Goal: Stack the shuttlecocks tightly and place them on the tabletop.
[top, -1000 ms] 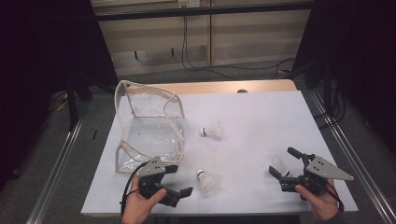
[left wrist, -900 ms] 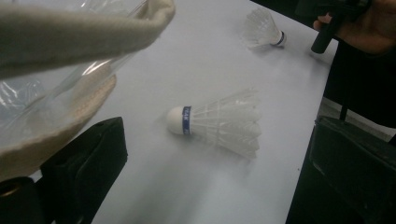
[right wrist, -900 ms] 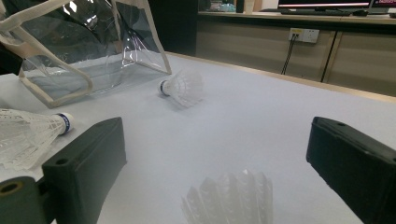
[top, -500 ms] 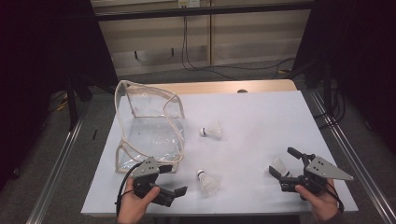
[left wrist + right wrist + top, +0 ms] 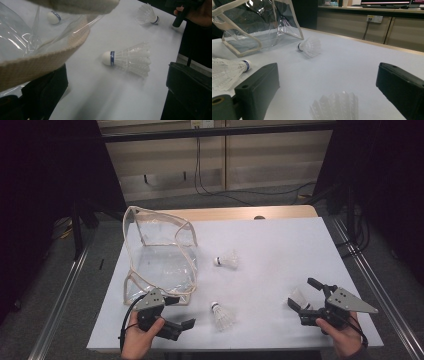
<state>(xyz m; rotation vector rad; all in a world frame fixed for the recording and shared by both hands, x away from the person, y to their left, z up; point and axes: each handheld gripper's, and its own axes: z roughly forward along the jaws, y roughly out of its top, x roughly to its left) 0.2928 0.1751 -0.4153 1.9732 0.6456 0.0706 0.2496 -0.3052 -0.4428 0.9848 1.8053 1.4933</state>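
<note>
The left claw (image 5: 176, 312) has drawn back toward the near counter (image 5: 280, 250) edge and a little leftward, away from the nearest shuttlecock (image 5: 221, 315). Its jaws now stand wide apart at the bag's (image 5: 157, 262) front corner, one under the bag's cloth rim.

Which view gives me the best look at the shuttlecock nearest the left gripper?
The left gripper view: the shuttlecock lies centred, close and sharp, cork and blue band plain. The high view shows it small. The right gripper view catches it at the edge, partly cut off.
</note>
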